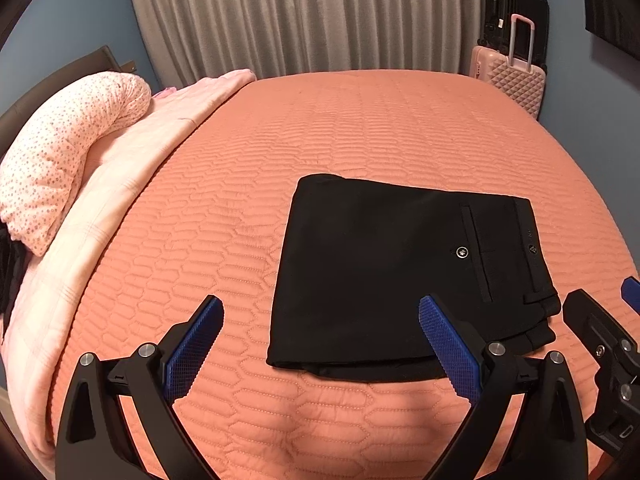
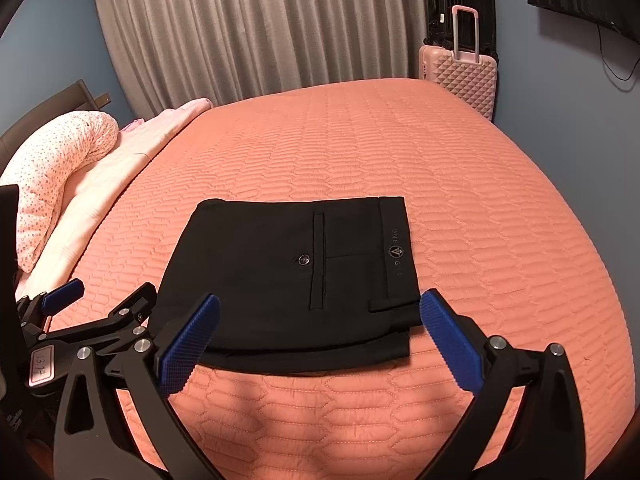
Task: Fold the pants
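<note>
A: Where were the pants [image 2: 288, 276]?

B: Folded into a black rectangle on the orange bed [image 2: 460, 184], near its front edge. Our left claw [image 1: 320, 344] and right claw [image 2: 320, 340] hovered spread wide, holding nothing.

A: Finishing advice?

B: We judged: square the uneven layered near edge. Open bedspread lay all around.
</note>
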Motion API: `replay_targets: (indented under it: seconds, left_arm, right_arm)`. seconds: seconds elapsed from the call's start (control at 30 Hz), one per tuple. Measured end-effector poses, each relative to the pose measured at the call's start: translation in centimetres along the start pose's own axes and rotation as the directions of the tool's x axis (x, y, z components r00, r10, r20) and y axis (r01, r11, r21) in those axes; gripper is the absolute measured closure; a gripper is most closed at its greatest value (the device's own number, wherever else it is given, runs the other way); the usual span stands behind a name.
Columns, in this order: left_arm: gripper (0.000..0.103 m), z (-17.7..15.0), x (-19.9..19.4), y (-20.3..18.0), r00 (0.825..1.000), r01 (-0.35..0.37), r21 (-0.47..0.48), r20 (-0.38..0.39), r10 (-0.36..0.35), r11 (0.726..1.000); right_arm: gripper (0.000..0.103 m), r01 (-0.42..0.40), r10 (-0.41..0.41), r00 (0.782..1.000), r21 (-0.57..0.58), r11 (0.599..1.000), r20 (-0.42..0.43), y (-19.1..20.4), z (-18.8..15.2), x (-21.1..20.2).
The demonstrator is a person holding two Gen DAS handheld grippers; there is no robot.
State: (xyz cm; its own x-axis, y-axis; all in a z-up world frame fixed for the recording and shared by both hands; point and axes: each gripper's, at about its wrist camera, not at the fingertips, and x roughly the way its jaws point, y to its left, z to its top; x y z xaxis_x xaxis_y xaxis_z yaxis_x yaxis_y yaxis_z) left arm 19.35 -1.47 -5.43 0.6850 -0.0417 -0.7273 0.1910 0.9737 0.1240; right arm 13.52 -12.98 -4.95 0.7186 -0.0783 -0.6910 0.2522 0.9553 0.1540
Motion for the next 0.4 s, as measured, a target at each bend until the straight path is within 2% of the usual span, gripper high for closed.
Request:
replay_targets:
  seconds: [0.13,0.2,0.4]
  left_arm:
    - [0.006,0.02,-0.39,-0.26,0.999,-0.043,0.021,0.027,0.042,0.999]
    - [0.006,0.07,-0.27,-0.11,0.998,-0.065,0.016,0.011,0.065,0.998]
    - [0.006,-0.10,-0.72,-0.16,0.998,-0.067,0.043,0.015,0.066,0.997]
  right_arm:
    - [0.005,0.004,-0.004,1.000,-0.002,1.000,0.001,0.00,-0.09,-0.05]
    - [0.005,0.004,-0.004,1.000,0.001,1.000,0.001,-0.05,-0.17,-0.11]
    - [0.005,0.000,0.000,1.000,-0.002,1.000,0.001,-0.08,-0.08,-0.15]
